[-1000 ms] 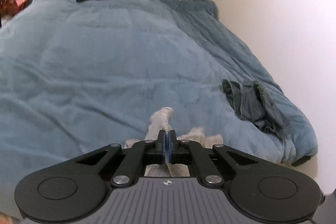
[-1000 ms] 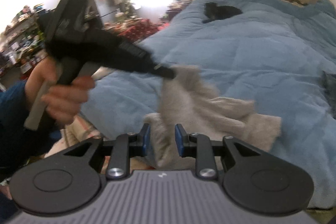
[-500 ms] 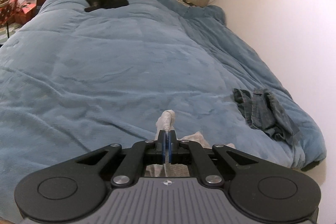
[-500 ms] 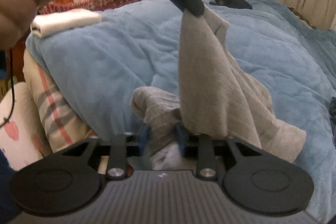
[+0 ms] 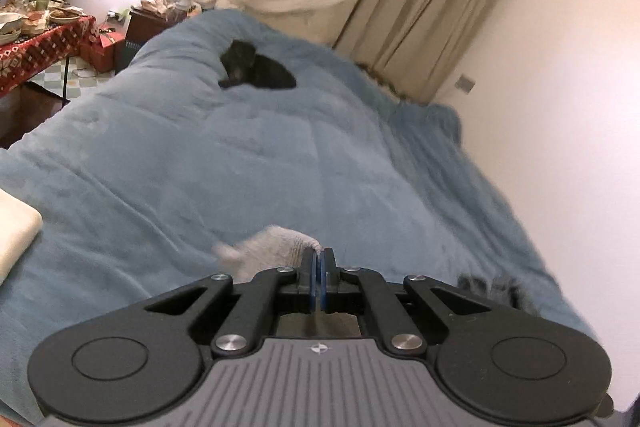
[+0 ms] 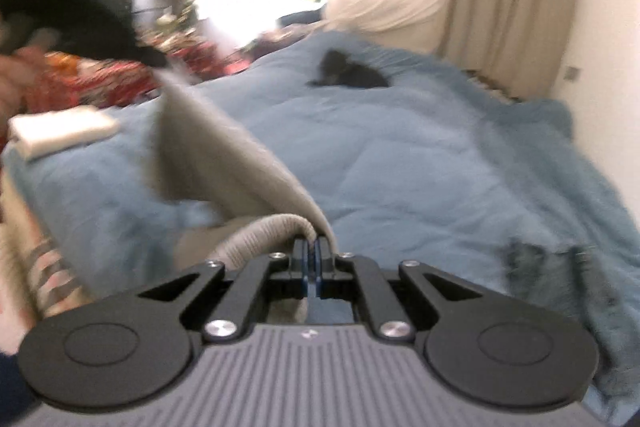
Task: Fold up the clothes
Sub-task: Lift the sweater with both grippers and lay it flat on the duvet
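Only from the right wrist is the grey sweater seen stretched slantwise above the bed, pinched by the right gripper and the left gripper.

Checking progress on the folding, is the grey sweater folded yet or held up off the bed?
Held up, unfolded: grey sweater hangs stretched between both shut claws.

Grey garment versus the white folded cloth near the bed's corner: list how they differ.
The grey garment hangs in the air, stretched between the left gripper and right gripper; the white folded cloth lies on the blue blanket. The grey garment is unfolded and ribbed; the white cloth is compact and untouched. Both are fabric.
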